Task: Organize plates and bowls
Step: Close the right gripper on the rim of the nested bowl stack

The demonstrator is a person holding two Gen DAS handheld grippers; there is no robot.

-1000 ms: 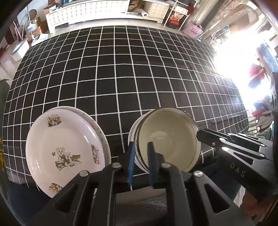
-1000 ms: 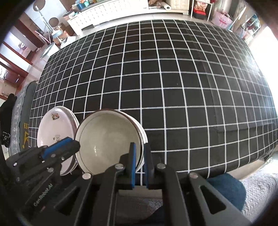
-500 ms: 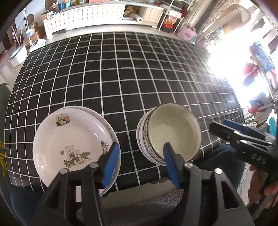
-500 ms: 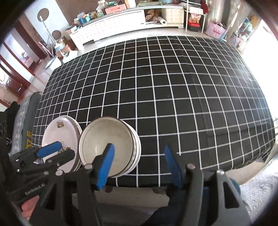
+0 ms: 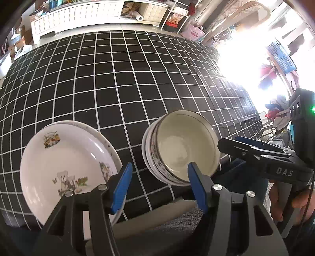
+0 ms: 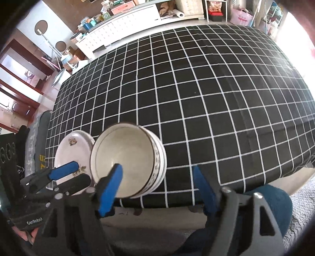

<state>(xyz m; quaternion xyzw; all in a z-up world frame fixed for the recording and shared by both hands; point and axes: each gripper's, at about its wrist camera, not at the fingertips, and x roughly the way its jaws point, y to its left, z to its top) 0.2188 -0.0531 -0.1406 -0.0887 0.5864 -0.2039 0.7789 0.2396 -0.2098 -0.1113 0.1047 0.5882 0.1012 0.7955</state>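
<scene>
A stack of white plates with a bear picture lies near the table's front edge, also seen as plates in the right wrist view. Right beside it stands a stack of cream bowls with patterned sides, bowls. My left gripper hovers over the gap between the two stacks; its jaws are opening with nothing gripped. My right gripper hangs over the bowls' near right side; its jaws are opening wide and hold nothing. Each gripper shows in the other's view: right gripper, left gripper.
A black tablecloth with a white grid covers the table, which extends far back and to the right. Its front edge runs just under the grippers. A white cabinet stands behind the table. A person's hand holds the right gripper.
Both grippers were shut a second ago and now stand open. Both views have tilted slightly, showing more of the room behind the table. Plates and bowls stayed put.
</scene>
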